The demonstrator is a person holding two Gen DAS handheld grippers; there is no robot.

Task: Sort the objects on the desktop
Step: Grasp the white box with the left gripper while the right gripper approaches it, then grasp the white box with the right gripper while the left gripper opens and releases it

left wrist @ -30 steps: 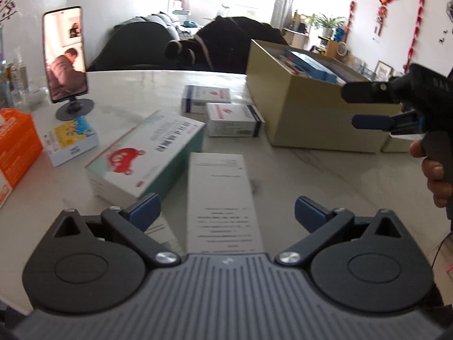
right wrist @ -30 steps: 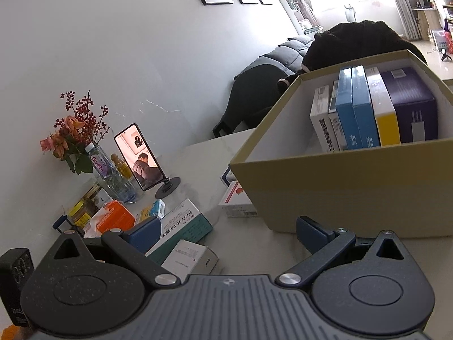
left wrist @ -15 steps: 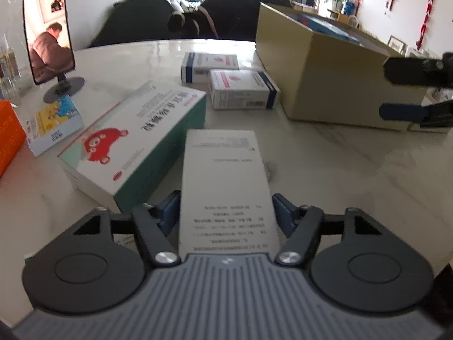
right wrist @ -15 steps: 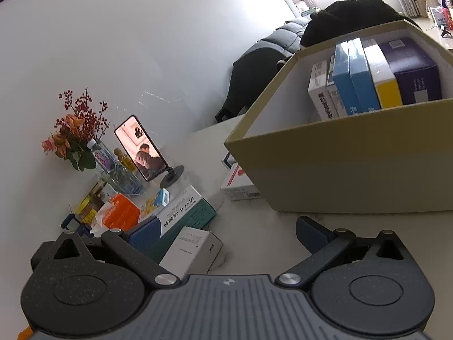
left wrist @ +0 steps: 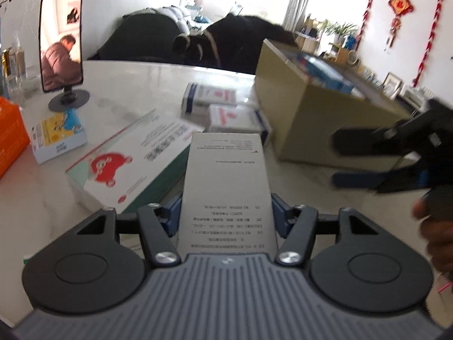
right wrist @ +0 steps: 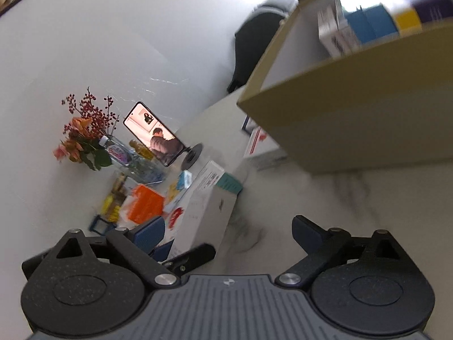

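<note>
My left gripper [left wrist: 225, 212] grips a long white carton [left wrist: 226, 181] with printed text, and its jaws are still closing as the blue pads press on both long sides. The carton points away over the marble table toward an open cardboard box [left wrist: 317, 130] that holds upright cartons. My right gripper [left wrist: 344, 161], held by a hand, hovers to the right in front of that box. In the right wrist view the right gripper [right wrist: 228, 228] has nothing between its wide fingers, and its jaws are closing slightly. The white carton [right wrist: 206, 215] shows there on the left.
A large white and teal carton with a red car [left wrist: 133, 161] lies left of the held carton. Two small white cartons [left wrist: 235, 119] lie beyond. Further left are a blue and yellow box [left wrist: 56, 136], an orange box [left wrist: 11, 136], a phone on a stand [left wrist: 61, 41] and a flower vase [right wrist: 85, 141].
The left jaws went from wide open to closed on the white carton. The right gripper sank, rolled and came nearer the held carton.
</note>
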